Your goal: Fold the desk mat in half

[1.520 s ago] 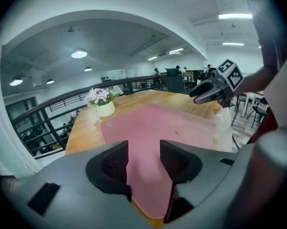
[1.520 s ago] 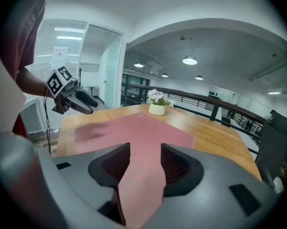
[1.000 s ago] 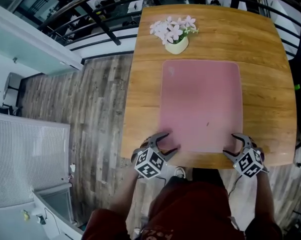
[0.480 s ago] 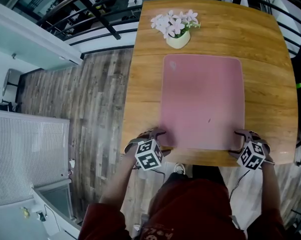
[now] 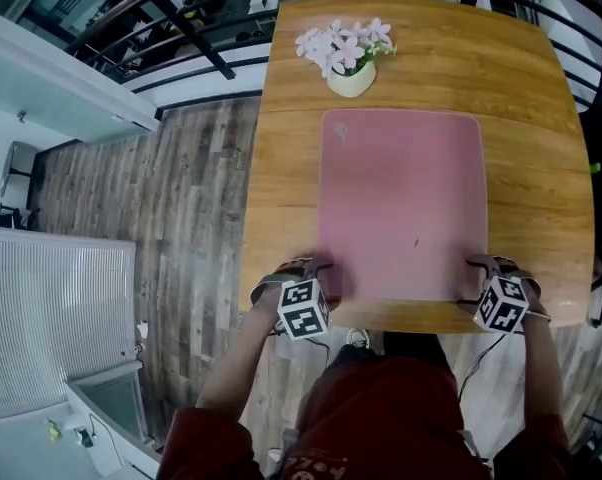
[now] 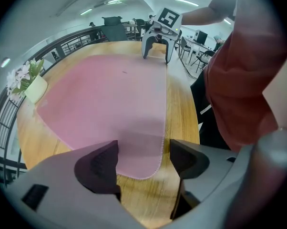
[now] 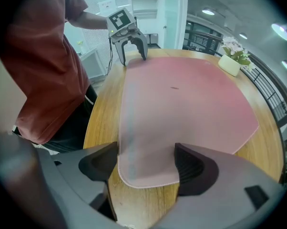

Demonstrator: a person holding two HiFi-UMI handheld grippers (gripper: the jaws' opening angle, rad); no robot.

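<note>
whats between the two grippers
Only the near edge of the desk mat, flat on the table, per the head view; left gripper and right gripper jaws, just opened, straddle its corners.

**An open-plan office floor**

Long ceiling strip lights run over a wide, bright room. Beyond the wooden table stand desks with screens and a dark office chair. A black metal railing curves round the table's far side. The floor is grey wood plank, and a pot of flowers dresses the table.
</note>
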